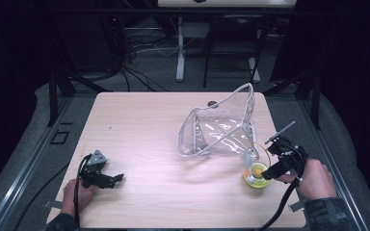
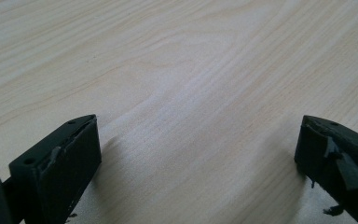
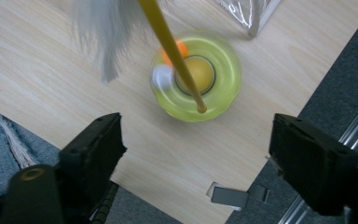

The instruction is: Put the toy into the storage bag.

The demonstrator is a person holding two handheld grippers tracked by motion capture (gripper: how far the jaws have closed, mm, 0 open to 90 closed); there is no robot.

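Left gripper [image 1: 118, 177] lies low at the near left of the table [image 1: 139, 125], held by the left hand [image 1: 74, 192], its cable trailing back off the near edge. In the left gripper view its jaws stand wide apart over bare wood grain, released, with nothing between them. Moving right, the middle of the table carries nothing until a clear bag [image 1: 219, 127] with a white-edged rim, standing open and slumped at the right centre; no print or label can be read on it. A small dark spot [image 1: 212, 103] sits on the wood just behind the bag. Just right of and nearer than the bag sits the toy [image 1: 256, 174], a yellow-green ring with a yellow centre, close to the near right corner of the table. In the right gripper view the toy [image 3: 196, 77] shows an orange ball and a white ball in its track, a yellow stalk rising from the ring and a white feather tuft, blurred, at the top; no brand or writing is legible on it. Right gripper [image 1: 269, 172], held by the right hand [image 1: 315, 179], hovers just beside the toy on its right. Its own view shows its jaws spread wide above the toy, released and apart from it. A small metal clip [image 3: 235, 195] lies on the table's edge below the toy in that view.
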